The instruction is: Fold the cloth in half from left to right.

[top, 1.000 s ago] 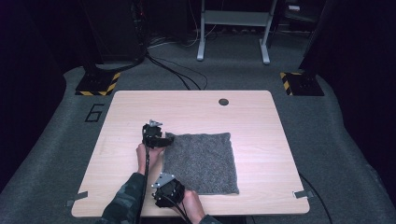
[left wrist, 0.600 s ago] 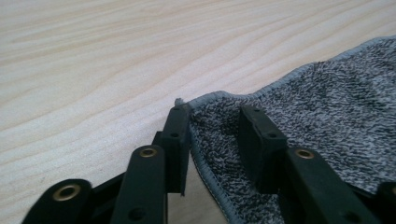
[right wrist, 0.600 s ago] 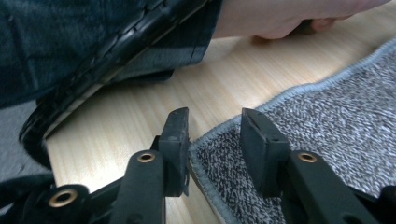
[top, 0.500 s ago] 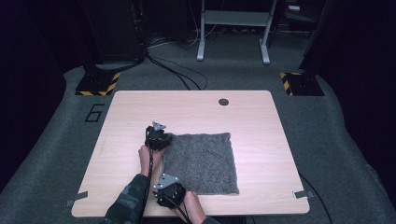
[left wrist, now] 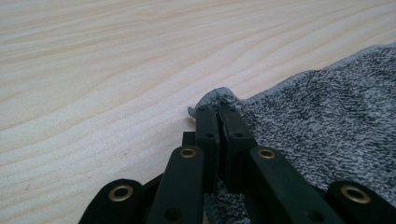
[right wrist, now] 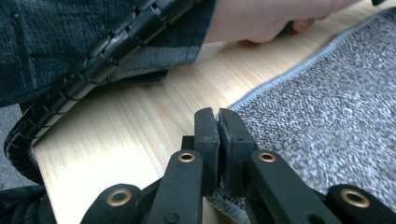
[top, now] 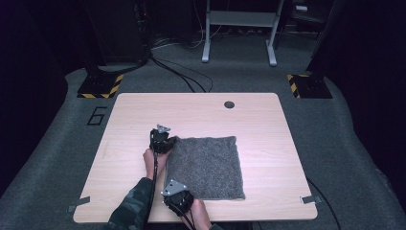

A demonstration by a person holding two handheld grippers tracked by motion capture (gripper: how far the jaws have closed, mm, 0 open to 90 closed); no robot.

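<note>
Both grippers' jaws have just been closing: the left gripper (left wrist: 218, 108) is pinching the far-left corner of the square grey terry cloth (top: 205, 166), lying flat on the pale wooden desk (top: 268, 120), while the right gripper (right wrist: 217, 116) is clamping its near-left corner.

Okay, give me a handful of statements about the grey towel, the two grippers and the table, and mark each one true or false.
1. The left gripper is shut on a corner of the grey towel. True.
2. The right gripper hangs open above the middle of the towel. False: it is shut on the towel's edge at the near left corner.
3. The towel lies spread flat on the wooden table. True, apart from the pinched corners.
4. The towel is folded into a small bundle. False: it is spread out as a single square.
5. A dark round hole sits near the table's far edge. True.
</note>
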